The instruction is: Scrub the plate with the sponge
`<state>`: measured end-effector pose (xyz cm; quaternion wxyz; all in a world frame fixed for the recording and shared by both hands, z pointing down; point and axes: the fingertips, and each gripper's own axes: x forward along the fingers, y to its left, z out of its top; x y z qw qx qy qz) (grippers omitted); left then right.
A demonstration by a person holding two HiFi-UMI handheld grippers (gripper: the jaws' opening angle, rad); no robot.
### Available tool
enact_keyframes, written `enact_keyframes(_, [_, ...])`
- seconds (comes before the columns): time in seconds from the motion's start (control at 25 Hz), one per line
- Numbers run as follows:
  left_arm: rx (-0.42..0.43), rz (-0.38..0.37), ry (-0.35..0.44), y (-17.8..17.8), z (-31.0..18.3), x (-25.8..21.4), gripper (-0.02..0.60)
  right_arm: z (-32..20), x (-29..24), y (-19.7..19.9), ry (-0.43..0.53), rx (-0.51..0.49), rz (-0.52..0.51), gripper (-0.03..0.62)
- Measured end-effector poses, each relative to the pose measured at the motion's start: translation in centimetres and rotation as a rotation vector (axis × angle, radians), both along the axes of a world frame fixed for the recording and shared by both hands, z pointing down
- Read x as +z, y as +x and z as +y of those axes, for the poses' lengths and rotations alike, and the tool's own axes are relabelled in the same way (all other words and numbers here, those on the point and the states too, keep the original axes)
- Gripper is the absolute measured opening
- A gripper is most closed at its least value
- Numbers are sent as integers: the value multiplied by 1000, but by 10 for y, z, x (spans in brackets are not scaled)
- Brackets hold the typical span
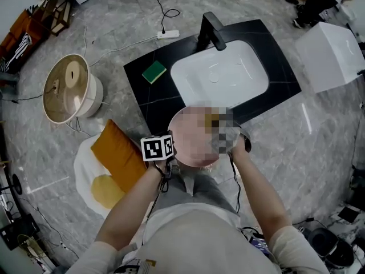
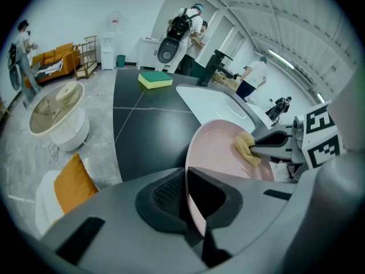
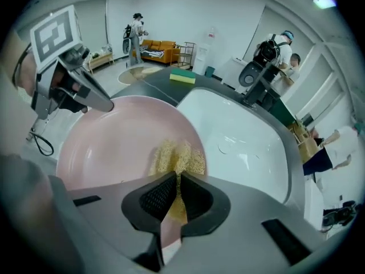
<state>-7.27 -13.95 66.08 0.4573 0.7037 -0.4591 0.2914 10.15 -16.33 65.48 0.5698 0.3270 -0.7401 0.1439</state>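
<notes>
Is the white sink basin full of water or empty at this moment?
Empty: the sink basin shows its bare white bottom and its drain, with no dishes or standing water in it.

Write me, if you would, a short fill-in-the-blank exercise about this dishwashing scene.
The left gripper holds the plate by its ____.
The right gripper presses a yellow sponge against the ____ plate.
The spare sponge on the black counter beside the sink has a ____ top.
Missing words: rim; pink; green.
</notes>
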Motion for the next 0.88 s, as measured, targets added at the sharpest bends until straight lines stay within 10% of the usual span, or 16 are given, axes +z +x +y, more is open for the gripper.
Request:
enact_keyframes(0.36, [144,-53,60,-3,2,-14,150,4,-54,7,58,135,-183,48])
enact_keyframes(0.88, [365,-182,540,15,-32,-169,118,-11,-212,2,410,195,-433,48])
